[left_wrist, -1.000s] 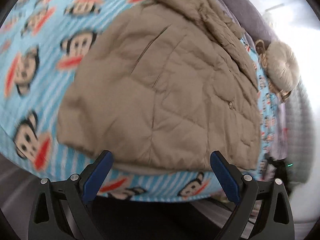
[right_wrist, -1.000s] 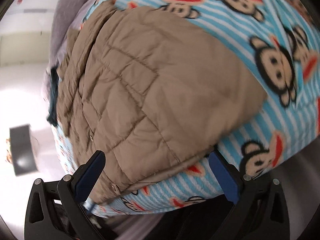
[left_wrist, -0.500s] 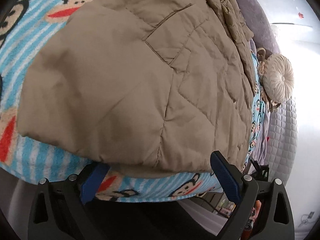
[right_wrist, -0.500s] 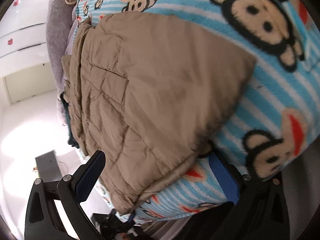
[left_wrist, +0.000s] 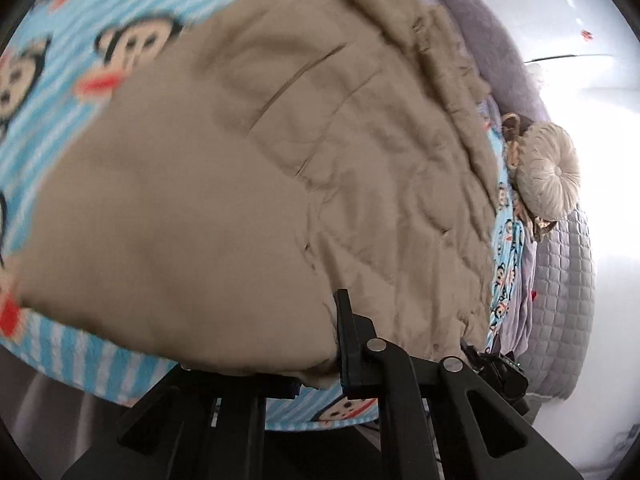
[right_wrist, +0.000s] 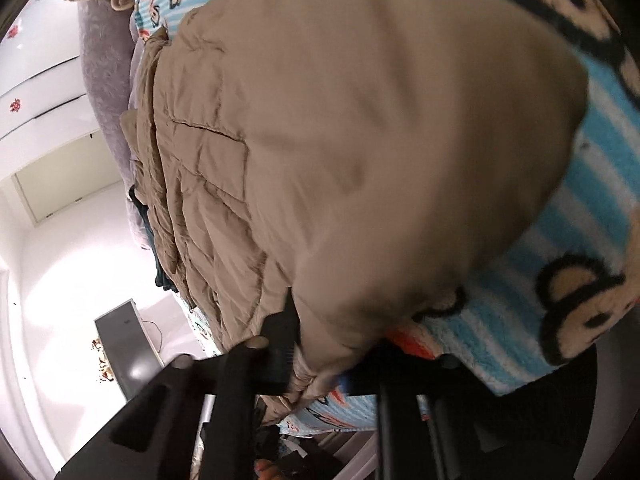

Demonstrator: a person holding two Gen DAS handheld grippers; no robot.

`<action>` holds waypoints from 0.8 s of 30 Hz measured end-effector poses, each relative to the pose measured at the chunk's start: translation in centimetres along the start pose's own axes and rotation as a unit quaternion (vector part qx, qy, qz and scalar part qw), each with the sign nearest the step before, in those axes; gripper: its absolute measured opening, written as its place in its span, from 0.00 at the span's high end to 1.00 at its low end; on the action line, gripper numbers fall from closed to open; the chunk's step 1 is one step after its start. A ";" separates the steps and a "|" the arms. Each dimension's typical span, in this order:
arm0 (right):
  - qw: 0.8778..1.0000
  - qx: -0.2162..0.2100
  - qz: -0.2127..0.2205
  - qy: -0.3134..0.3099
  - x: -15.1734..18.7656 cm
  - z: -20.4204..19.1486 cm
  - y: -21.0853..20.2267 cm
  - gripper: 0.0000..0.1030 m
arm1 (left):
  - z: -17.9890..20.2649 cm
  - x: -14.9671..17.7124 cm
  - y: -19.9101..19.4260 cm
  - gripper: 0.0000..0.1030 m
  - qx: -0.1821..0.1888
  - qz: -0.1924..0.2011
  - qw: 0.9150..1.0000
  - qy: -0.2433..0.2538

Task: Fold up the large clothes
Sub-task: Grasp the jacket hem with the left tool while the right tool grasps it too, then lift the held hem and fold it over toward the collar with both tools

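A tan quilted jacket lies spread on a blue striped monkey-print blanket. My left gripper is shut on the jacket's near hem, the cloth bunched between the jaws. In the right wrist view the same jacket fills the frame, and my right gripper is shut on its near hem edge too, with a fold of cloth pinched between the jaws. Both grips are at the blanket's front edge.
A round beige cushion and a grey quilted cover lie at the far right. A purple fuzzy blanket lies beyond the jacket. A grey box stands on the white floor at the left.
Both grippers were open and spread around the jacket's hem; they have closed on it. Both views have moved closer to the jacket.
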State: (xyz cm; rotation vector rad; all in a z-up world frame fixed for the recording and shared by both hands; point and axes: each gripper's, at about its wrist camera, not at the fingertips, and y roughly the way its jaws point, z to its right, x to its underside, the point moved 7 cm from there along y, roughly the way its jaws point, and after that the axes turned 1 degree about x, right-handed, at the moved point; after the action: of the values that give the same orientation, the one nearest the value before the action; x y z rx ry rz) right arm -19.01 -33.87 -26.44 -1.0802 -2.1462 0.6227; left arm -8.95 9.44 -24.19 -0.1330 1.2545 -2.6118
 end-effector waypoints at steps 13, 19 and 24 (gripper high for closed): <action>0.985 0.000 0.001 -0.175 -1.1 -12.6 -3.5 0.93 | 11.8 -7.8 -5.9 0.89 0.028 0.106 0.991 0.079; 0.960 0.006 0.009 -0.278 -2.6 -21.0 -4.5 0.93 | 16.2 -12.6 -8.1 0.89 0.038 0.155 0.982 0.102; 0.944 -0.003 0.021 -0.328 -3.9 -26.8 -4.2 0.93 | 18.6 -16.6 -8.7 0.89 0.035 0.158 0.978 0.128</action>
State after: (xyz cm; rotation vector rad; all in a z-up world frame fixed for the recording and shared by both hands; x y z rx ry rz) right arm 0.01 -36.11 -6.80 -1.0143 -2.6830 1.1205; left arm 9.04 4.83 -5.37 0.3956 1.1450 -2.4425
